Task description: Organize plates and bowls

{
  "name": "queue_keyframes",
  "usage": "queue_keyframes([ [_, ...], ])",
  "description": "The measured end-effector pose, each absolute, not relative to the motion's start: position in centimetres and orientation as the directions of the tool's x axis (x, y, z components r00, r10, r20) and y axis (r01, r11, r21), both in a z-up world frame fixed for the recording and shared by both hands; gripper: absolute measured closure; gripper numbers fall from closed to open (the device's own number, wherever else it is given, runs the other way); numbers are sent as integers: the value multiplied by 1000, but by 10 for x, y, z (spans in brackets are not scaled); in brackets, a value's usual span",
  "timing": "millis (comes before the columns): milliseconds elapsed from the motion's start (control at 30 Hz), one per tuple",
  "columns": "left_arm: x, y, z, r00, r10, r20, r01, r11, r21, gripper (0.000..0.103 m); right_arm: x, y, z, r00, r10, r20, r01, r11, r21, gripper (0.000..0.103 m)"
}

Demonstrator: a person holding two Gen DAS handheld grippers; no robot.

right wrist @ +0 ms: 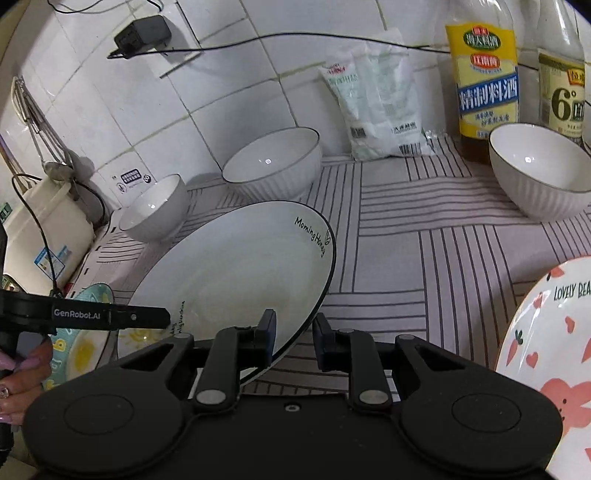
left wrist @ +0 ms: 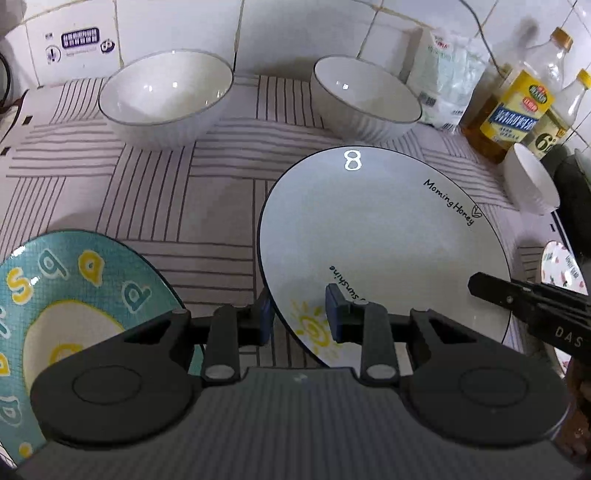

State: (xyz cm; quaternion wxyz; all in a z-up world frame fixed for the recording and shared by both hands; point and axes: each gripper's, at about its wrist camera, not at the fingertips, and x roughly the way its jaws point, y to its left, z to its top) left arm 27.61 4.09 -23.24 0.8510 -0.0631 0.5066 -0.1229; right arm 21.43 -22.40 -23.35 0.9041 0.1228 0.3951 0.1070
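Observation:
A white plate (left wrist: 384, 236) lettered "Morning Honey" hangs tilted just above the striped cloth (left wrist: 147, 206), held from two sides. My left gripper (left wrist: 299, 315) is shut on its near rim, one pad on the inside by the sun drawing and the other outside. My right gripper (right wrist: 294, 334) is shut on the opposite rim of the same white plate (right wrist: 236, 273). Each gripper shows at the edge of the other's view. Two large ribbed white bowls (left wrist: 166, 99) (left wrist: 365, 99) stand at the back, and a smaller bowl (left wrist: 532, 184) at the right.
A teal lettered plate (left wrist: 74, 295) lies at the lower left and a pink rabbit plate (right wrist: 546, 350) at the right. Sauce bottles (right wrist: 484, 77) and a white bag (right wrist: 380, 103) stand against the tiled wall. A cable and adapter (right wrist: 144, 35) hang on the wall. A person's hand (right wrist: 22, 373) shows at the left edge.

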Motion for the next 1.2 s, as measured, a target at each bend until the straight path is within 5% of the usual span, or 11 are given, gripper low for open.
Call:
queue_keyframes([
  [200,276,34,-230,398,-209,-894,112,978,-178,76,211,-205,-236,636,186,-749,-140,982,125,74],
  [300,265,32,-196,438,-196,-877,148,978,-144,64,199,-194,-215,690,109,-716,-180,983,-23,62],
  [333,259,35,-182,455,-205,-867,151,977,-152,55,196,-194,-206,696,124,-708,-184,983,-8,58],
  [500,232,55,-142,508,-193,-839,126,981,-149,43,175,-185,-171,725,190,-662,-215,976,44,46],
  [700,202,87,-126,526,-150,-837,69,989,-133,40,144,-162,-135,740,263,-618,-304,952,42,33],
  [1000,156,141,-118,594,-75,-801,-35,992,-118,23,128,-136,-110,741,331,-584,-368,928,59,20],
  [1200,138,173,-125,587,-12,-809,-124,987,-106,16,117,-101,-118,718,365,-592,-454,891,0,20],
])
